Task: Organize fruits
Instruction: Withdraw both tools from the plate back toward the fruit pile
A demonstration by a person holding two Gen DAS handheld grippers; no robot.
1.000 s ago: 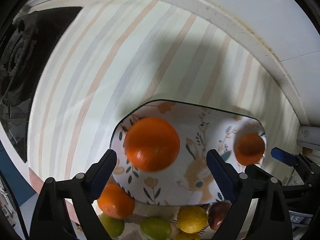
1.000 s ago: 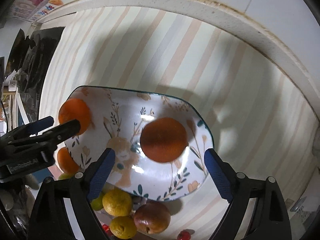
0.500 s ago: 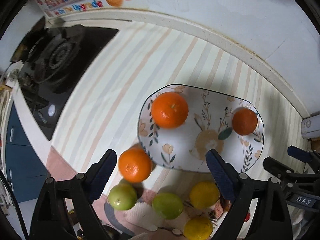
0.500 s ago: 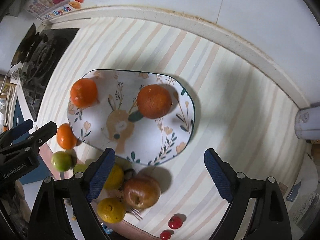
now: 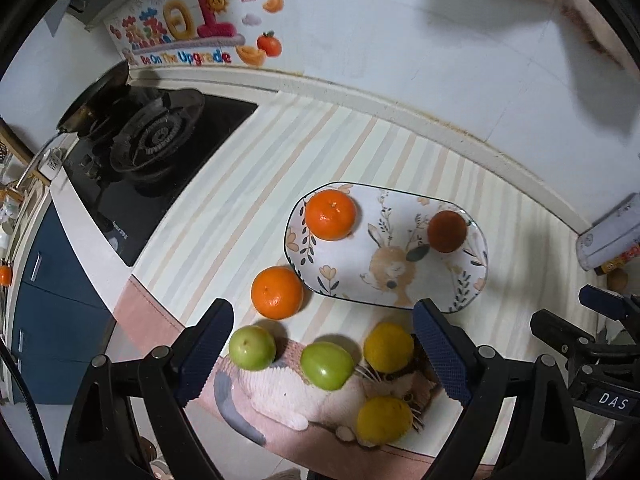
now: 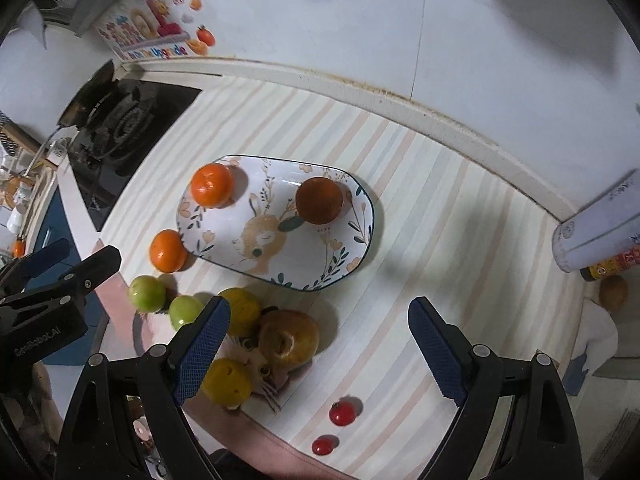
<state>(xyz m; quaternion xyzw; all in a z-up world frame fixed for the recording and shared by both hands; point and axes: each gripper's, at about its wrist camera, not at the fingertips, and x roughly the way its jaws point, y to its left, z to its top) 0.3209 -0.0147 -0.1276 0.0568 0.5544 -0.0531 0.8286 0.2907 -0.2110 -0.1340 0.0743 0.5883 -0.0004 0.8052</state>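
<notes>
Both grippers empty, jaws spread wide: left gripper (image 5: 323,354), right gripper (image 6: 319,350), hovering high over the counter (image 6: 440,216), likely for an overview before the next pick. Plate (image 6: 362,240) holds two oranges (image 6: 212,185) only. Third orange (image 5: 277,292) touches its rim outside; green fruits (image 5: 252,347), yellow ones (image 5: 388,347), brown fruit (image 6: 289,338) and two small red ones (image 6: 342,414) wait on the counter.

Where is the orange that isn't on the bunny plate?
In the left wrist view, that orange sits on the striped mat just off the plate's lower-left rim, with a green fruit right below it.
</notes>
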